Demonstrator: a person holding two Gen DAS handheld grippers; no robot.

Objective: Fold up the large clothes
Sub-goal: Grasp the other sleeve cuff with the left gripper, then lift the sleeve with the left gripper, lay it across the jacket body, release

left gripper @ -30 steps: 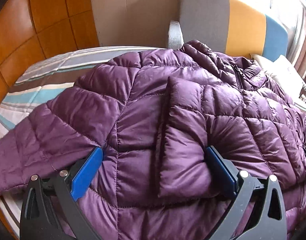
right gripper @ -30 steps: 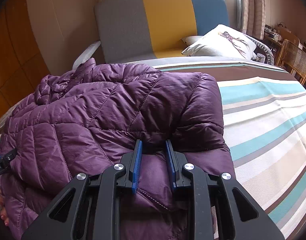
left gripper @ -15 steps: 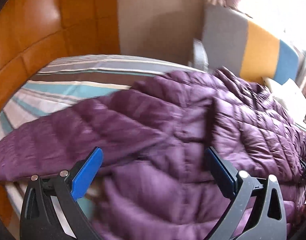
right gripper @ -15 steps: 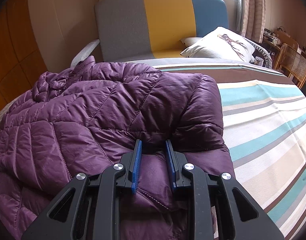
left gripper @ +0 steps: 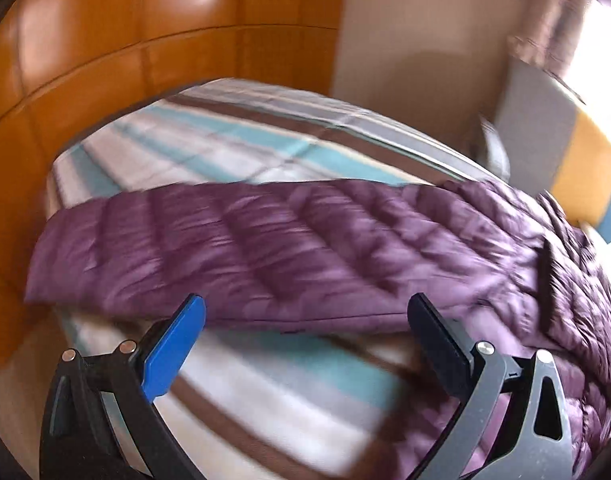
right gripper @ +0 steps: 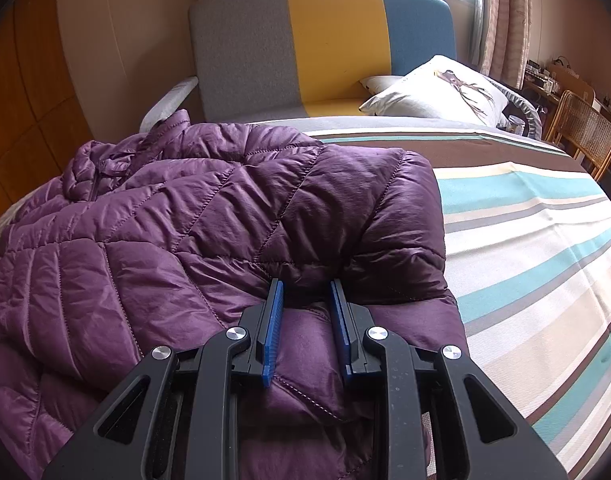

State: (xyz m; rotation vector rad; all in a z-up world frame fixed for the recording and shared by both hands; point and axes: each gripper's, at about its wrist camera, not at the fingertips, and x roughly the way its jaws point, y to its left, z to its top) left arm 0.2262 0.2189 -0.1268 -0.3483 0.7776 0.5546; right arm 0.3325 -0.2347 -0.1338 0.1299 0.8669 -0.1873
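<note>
Right gripper: its blue-padded fingers stood a narrow gap apart, pinching a puffy fold of the purple quilted jacket near the garment's lower right corner; fabric bulged between and around both pads.
Left gripper: jaws spread wide, nothing between them; the blue pad on one side and the dark pad on the other hung over bare striped bedding, with the jacket's sleeve lying just beyond the tips. Whether the tips brushed the sleeve edge could not be told, as the left wrist view was smeared.
Jacket position: spread on the striped bedspread, collar and zip toward the far left in the right wrist view, one side folded over the body so a rounded edge faced the open bedspread.
Sleeve: stretched out flat across the bed, cuff end toward the orange wooden panelling.
Background: a grey, yellow and blue headboard, a white pillow and a cane chair beyond the bed.
</note>
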